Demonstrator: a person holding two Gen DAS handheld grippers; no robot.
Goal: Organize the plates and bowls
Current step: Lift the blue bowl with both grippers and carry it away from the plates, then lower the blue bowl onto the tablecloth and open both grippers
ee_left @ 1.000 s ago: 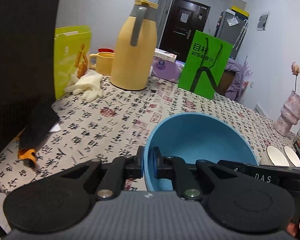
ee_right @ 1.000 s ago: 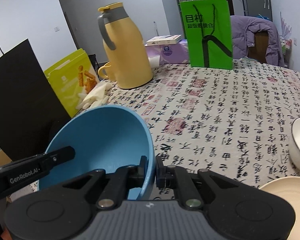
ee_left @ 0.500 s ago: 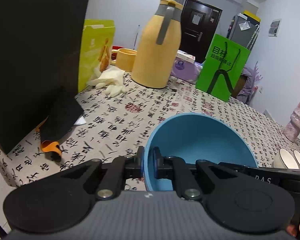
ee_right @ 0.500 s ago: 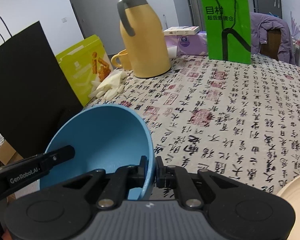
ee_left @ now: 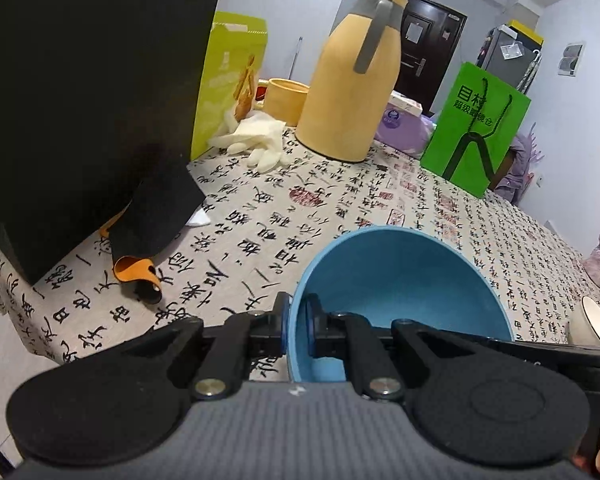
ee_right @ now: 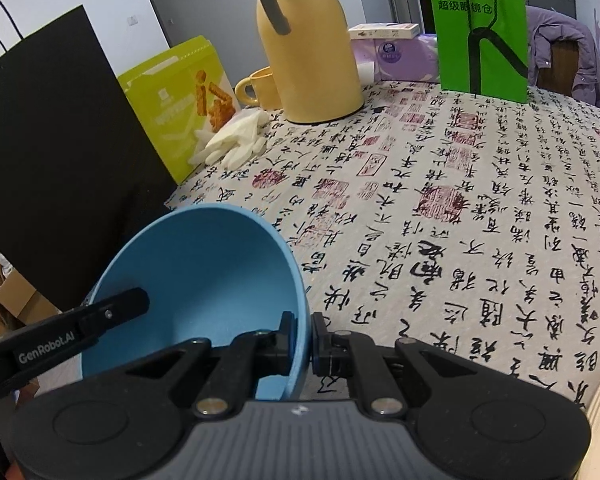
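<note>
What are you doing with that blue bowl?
A person is carrying the round blue bowl with two hand-held grippers at once. The left gripper pinches one side of the rim and the right gripper pinches the opposite side. The bowl hangs tilted over the table with the calligraphy-print cloth, near the tall black paper bag. It has not been set down yet.

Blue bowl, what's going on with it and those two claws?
Left gripper and right gripper both shut on blue bowl rim. Bowl above tablecloth. Black bag close alongside.
</note>
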